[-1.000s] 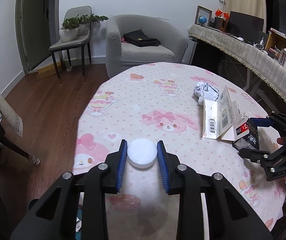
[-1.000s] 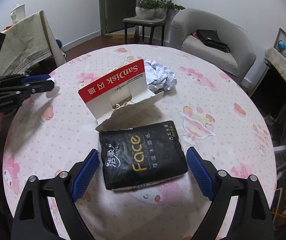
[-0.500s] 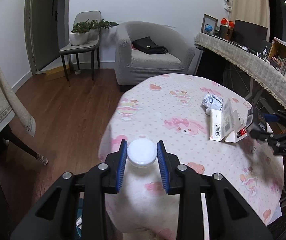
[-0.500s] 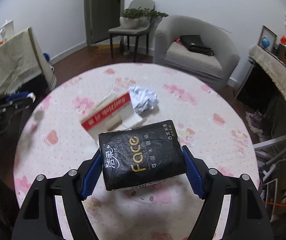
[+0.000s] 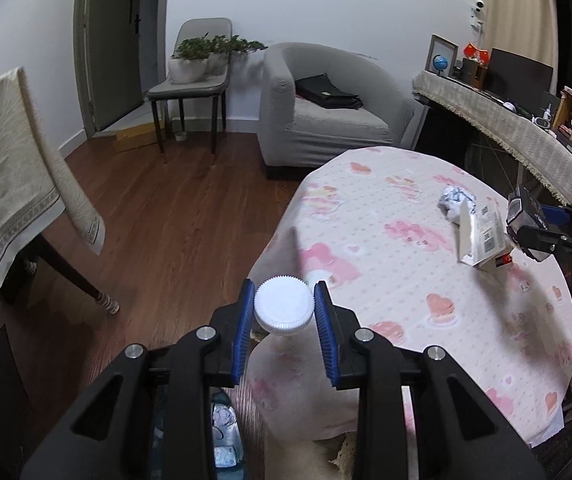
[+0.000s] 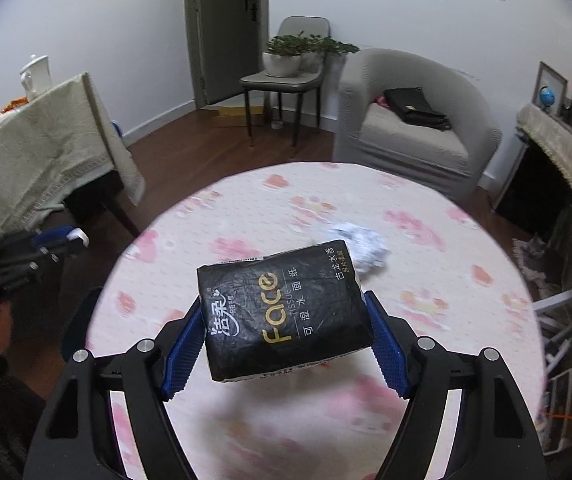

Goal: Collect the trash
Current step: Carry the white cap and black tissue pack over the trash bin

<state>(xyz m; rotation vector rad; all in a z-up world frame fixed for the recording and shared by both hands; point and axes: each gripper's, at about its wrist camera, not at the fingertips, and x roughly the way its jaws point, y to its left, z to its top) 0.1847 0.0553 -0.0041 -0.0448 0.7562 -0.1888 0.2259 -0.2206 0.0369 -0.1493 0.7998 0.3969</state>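
Black tissue pack (image 6: 286, 308) with gold and white lettering; white ribbed cap (image 5: 284, 307); pink cartoon-print tabletop (image 5: 398, 272); blue ridged pads (image 6: 386, 350); grey armchair (image 5: 326, 120); brown wooden floor (image 5: 173, 232).

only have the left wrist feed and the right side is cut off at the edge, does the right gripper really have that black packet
observer: yes, the right gripper has both blue pads pressed on the sides of the black plastic tissue packet.
operator: is it off the table
observer: yes, it hangs clear above the pink patterned tablecloth.
operator: which way is it facing
observer: printed side up, gold "Face" lettering toward the camera.
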